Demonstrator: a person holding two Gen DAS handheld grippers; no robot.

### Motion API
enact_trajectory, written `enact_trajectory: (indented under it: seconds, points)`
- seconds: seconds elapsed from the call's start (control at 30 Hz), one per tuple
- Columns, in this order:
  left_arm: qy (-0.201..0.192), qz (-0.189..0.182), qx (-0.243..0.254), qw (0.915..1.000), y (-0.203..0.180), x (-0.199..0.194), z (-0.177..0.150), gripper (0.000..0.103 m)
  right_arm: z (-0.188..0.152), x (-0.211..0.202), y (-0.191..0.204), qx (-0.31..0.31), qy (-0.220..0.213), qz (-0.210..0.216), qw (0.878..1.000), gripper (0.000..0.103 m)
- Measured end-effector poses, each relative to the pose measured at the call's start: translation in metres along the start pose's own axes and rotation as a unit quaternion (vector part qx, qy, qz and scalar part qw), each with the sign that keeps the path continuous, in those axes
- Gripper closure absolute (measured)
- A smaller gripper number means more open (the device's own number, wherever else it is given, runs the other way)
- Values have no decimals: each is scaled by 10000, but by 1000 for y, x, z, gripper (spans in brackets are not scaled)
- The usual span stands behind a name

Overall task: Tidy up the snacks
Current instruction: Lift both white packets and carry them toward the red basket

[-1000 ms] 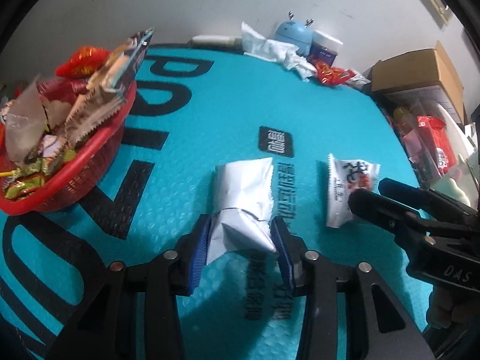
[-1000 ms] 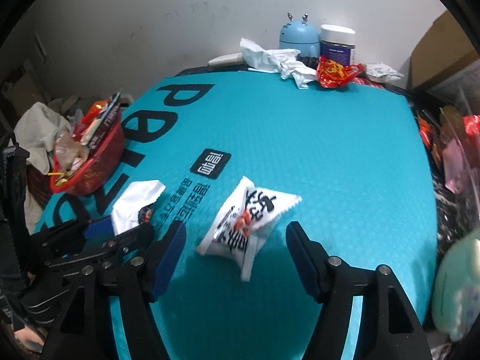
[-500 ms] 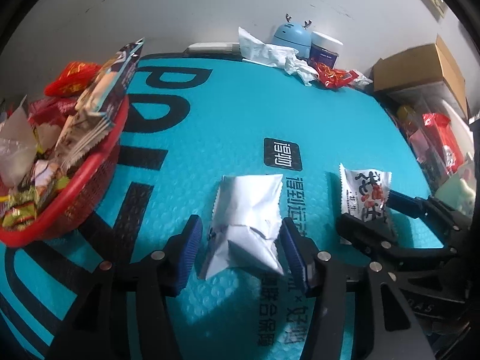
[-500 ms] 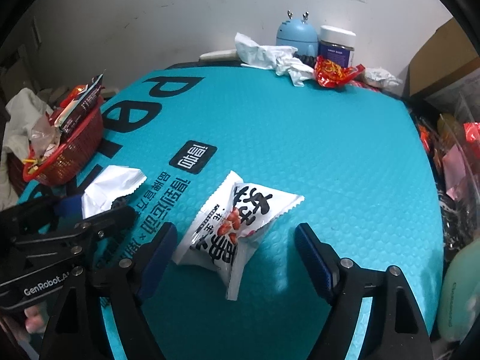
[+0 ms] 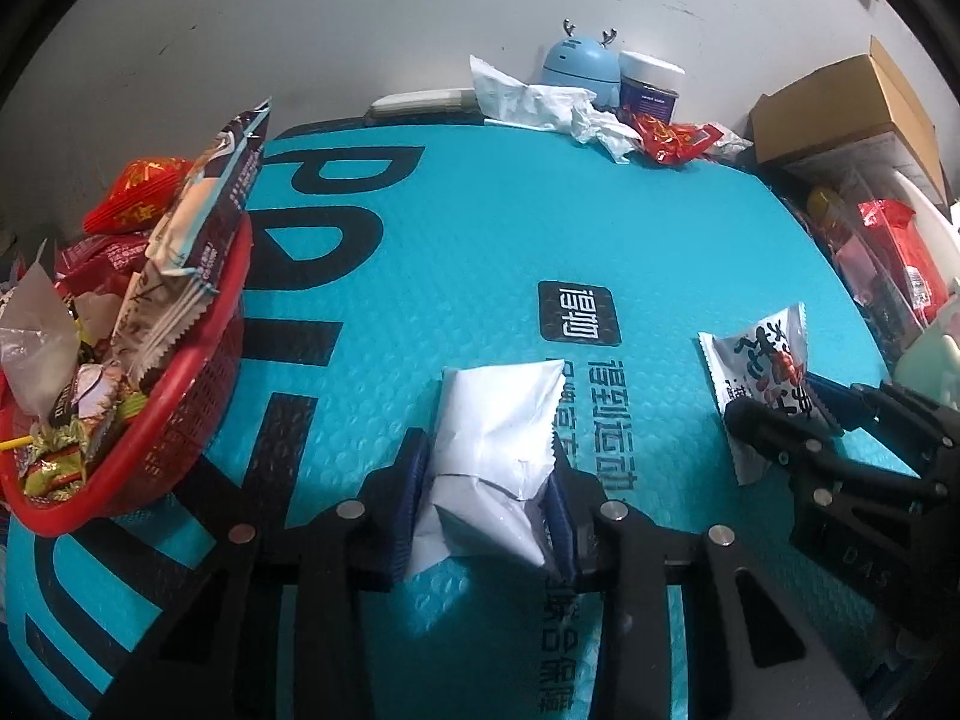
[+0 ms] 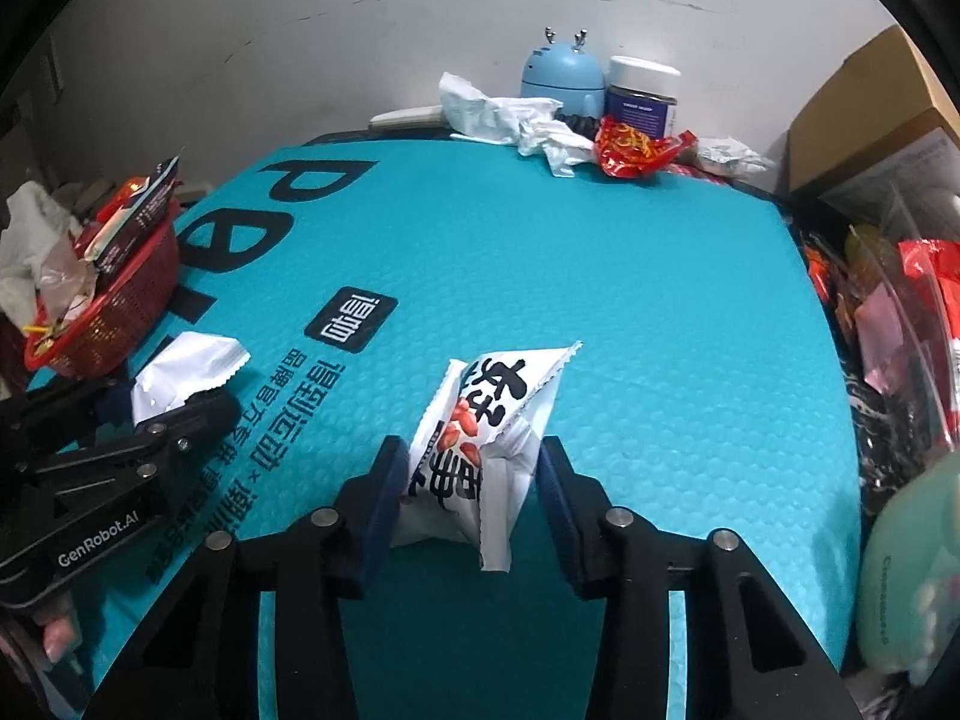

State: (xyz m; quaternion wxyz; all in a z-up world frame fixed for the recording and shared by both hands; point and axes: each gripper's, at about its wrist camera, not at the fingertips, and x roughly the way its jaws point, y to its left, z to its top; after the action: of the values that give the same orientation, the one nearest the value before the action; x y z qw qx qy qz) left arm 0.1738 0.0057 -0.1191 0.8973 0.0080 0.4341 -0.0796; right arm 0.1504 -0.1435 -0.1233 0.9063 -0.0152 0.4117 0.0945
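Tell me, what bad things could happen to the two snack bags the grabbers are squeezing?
The left gripper pinches only the near end of the plain white packet, so it might slip out when lifted. The right gripper squeezes the puffy peanut packet, which could crumple or pop. The red basket is already heaped, so a new packet might slide off.

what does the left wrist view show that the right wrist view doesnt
Only the left wrist view shows the left hand-held gripper end-on, pads against the plain white foil snack packet, and a close look into the red plastic mesh basket heaped with wrappers.

Only the right wrist view shows the right hand-held gripper closed on the white peanut packet with black characters, plus a fingertip at the bottom left edge.

Both show the teal foam mat, both packets, the basket and the blue antlered gadget.
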Motion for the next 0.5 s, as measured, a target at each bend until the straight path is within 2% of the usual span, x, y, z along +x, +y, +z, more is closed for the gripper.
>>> enact_trajectory:
  seconds: [0.17, 0.3, 0.5]
  points:
    - [92, -147, -72, 9998, 1, -7, -5, 68, -1, -4, 1, 16, 52, 133, 9999, 65]
    - [157, -242, -161, 9995, 1, -16, -12, 68, -6, -13, 3, 138, 89, 413, 9990, 65]
    - [121, -324, -199, 9992, 1, -38, -26, 68, -20, -32, 14, 121, 80, 612, 9980, 65]
